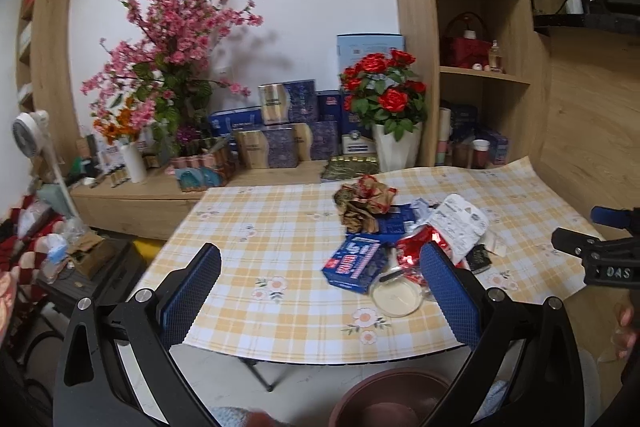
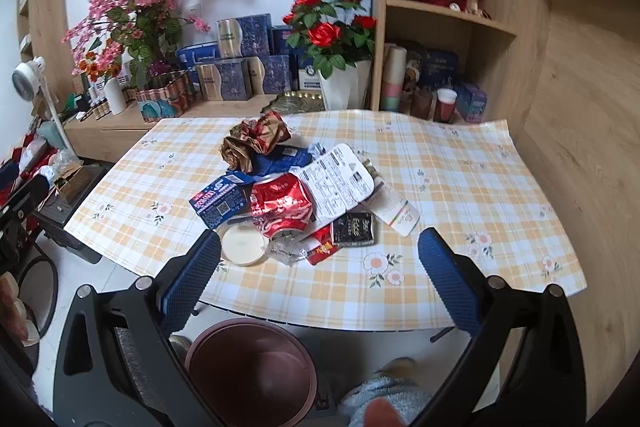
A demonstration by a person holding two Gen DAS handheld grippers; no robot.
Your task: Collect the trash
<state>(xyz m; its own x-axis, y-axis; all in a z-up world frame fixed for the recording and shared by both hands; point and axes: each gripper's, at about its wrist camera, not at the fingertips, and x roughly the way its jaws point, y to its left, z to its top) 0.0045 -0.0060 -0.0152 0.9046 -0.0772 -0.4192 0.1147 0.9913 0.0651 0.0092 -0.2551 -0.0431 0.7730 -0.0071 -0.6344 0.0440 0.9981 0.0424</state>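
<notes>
Nearest the right wrist camera, a dark red bin (image 2: 256, 371) stands on the floor below the table's near edge, open and seemingly empty. Both grippers hang above that edge with nothing between their blue pads. Right gripper (image 2: 320, 263): jaws spread wide, over the near edge. Left gripper (image 1: 320, 287): jaws likewise wide apart, over the near left part of the table (image 2: 460, 195), which carries a yellow checked cloth with flower prints.

Trash lies heaped at the table's middle, toward the near edge. A crushed red can (image 2: 282, 207) sits at the heap's centre. A blue carton (image 2: 220, 201) lies touching its left side. A round white lid (image 2: 242, 245) lies in front of the carton, closest to the near edge. A white printed card (image 2: 340, 183) rests against the can's right side. A small black packet (image 2: 354, 229) lies in front of the card. A crumpled brown-and-red wrapper (image 2: 256, 139) sits at the heap's far side.

Potted red roses (image 2: 332, 27) stand on the wooden shelf beyond the table's far edge.
</notes>
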